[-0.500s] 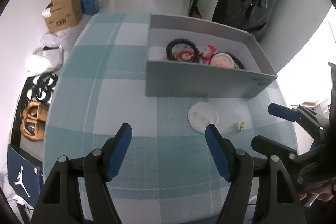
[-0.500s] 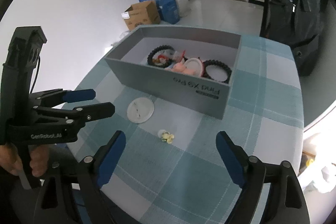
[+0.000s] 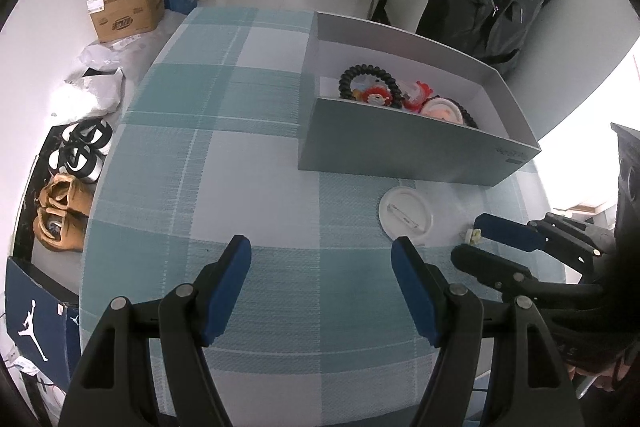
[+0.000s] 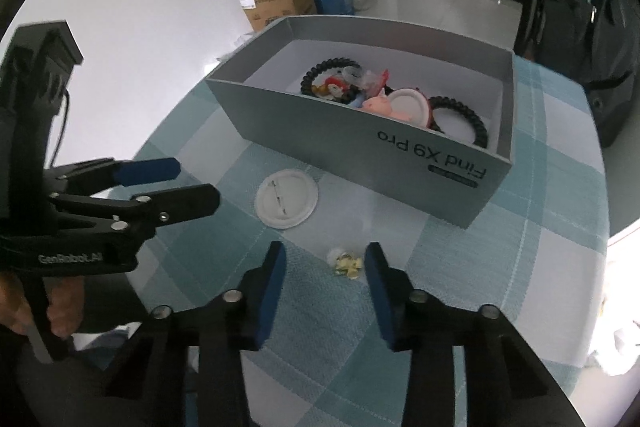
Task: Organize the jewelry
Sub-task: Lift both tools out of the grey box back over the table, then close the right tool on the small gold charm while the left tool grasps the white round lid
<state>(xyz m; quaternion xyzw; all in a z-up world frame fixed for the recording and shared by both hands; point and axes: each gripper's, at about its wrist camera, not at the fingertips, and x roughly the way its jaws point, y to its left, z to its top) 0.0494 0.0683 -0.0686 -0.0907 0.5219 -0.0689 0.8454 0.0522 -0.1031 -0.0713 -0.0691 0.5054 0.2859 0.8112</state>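
Step in hand: pickup of a loose piece from the table for transfer to the box.

The right gripper (image 4: 325, 261) is lowered over a small yellow-and-white trinket (image 4: 346, 261) lying on the checked tablecloth (image 4: 540, 235), near the front edge. Its jaws are closing at this moment. The trinket sits between the blue pads, closer to the right pad; no pad is seen pressing on it yet, so the piece is judged not yet gripped. In the left wrist view, the same trinket (image 3: 474, 235) shows at the tip of the right gripper's farther finger.

The left gripper (image 3: 322, 255) hangs over bare cloth to the left, jaws moderately wide, holding nothing.

A white round pin badge (image 4: 286, 198) lies face down on the cloth, pin upward, just beyond and left of the trinket, apart from it. It is also unsorted.

The grey box (image 4: 400, 151) stands farther back, open-topped. It already contains black coiled bands, a red-and-yellow item, a pink figure and another round badge, clustered toward its right half.

Next move, as judged: complete the closure squarely on the trinket. The piece is small and low, so the pads must reach cloth level without pinching the fabric. Then lift, carry over the near wall of the box and release inside. The badge remains for afterwards; being flat, it will likely need an edge grip.
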